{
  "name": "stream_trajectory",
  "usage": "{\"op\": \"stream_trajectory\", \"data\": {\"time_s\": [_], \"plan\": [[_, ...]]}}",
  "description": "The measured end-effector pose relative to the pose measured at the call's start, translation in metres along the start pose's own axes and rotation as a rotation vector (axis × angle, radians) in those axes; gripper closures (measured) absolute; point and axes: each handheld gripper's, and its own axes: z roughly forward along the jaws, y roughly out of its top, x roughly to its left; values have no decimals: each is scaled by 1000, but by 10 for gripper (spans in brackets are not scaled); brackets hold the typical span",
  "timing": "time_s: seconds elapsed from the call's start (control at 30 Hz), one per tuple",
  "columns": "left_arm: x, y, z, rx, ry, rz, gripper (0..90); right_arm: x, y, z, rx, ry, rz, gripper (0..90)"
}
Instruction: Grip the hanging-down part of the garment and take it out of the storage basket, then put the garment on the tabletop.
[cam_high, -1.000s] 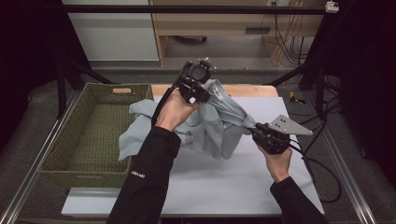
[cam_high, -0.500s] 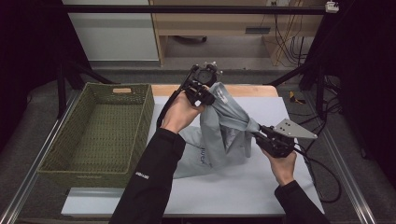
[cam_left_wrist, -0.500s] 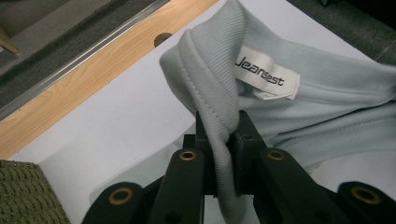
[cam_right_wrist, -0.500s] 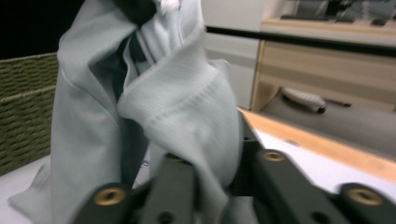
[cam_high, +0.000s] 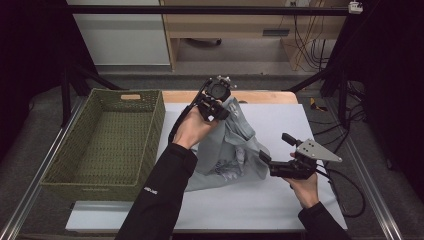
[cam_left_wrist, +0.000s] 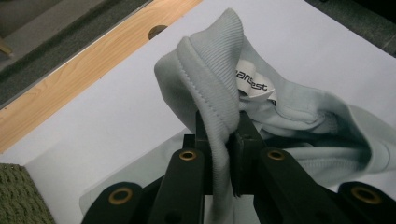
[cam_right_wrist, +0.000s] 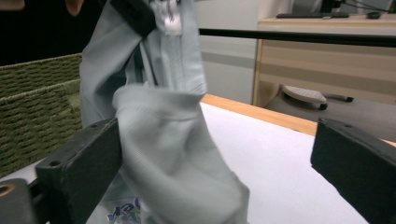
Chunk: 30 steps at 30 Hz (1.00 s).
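white table sheet (cam_high: 310, 200) carries a green woven basket (cam_high: 107, 140) at 9 o'clock and a pale grey sweatshirt (cam_high: 235, 150) at centre, hanging by its ribbed collar (cam_left_wrist: 212, 88) from the left gripper (cam_high: 214, 106), jaws clamped on that collar. right gripper (cam_high: 267, 161) at 4 o'clock, jaws wide apart, garment fold (cam_right_wrist: 173, 154) between them. best, i judge: close low on the hem, then pull apart evenly.

White-topped table (cam_high: 280, 200) carries green woven basket (cam_high: 107, 145), pale grey garment (cam_high: 227, 160)

Pale grey garment (cam_high: 227, 150), collar lifted.
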Motion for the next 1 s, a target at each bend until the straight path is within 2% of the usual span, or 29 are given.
{"op": "stream_trajectory", "data": {"time_s": [0.03,0.07,0.1,0.27,0.3,0.4,0.5,0.53,0.6,0.63,0.73,0.77,0.8,0.83,0.93,1.0], "plan": [[1,-3,2,1,-7,-4,827,1,-2,-3,-6,1,23,5],[1,-5,3,8,-6,6,827,1,-3,-4,-13,10,20,5],[1,-7,4,-3,-8,-2,827,2,-3,-6,-7,7,36,5],[-2,-14,6,-11,-17,10,826,0,-9,-10,-9,-10,41,4],[-4,-16,6,-21,-21,7,826,-2,-11,-10,-15,-15,23,5],[-7,-26,7,-19,-32,41,825,-4,-14,-14,-4,-26,37,5],[-10,-32,9,-36,-39,36,825,-5,-17,-17,-6,-20,48,5],[-11,-34,10,-41,-45,37,824,-6,-19,-18,-11,-20,25,5],[-12,-39,12,-45,-46,43,824,-6,-21,-19,-6,-24,22,5],[-13,-43,15,-50,-49,45,824,-4,-23,-22,0,-19,63,5],[-16,-50,18,-58,-53,56,822,-6,-26,-25,1,-15,41,4],[-16,-52,19,-59,-64,58,822,-5,-27,-26,2,-14,58,4],[-19,-55,21,-74,-79,32,822,-5,-27,-26,2,-14,58,4],[-20,-59,23,-76,-79,42,821,-8,-30,-28,-5,-20,49,4],[-22,-66,31,-62,-95,37,819,-10,-33,-31,0,-22,45,4],[-23,-68,35,-51,-91,38,817,-9,-35,-30,5,-19,47,4]]}}
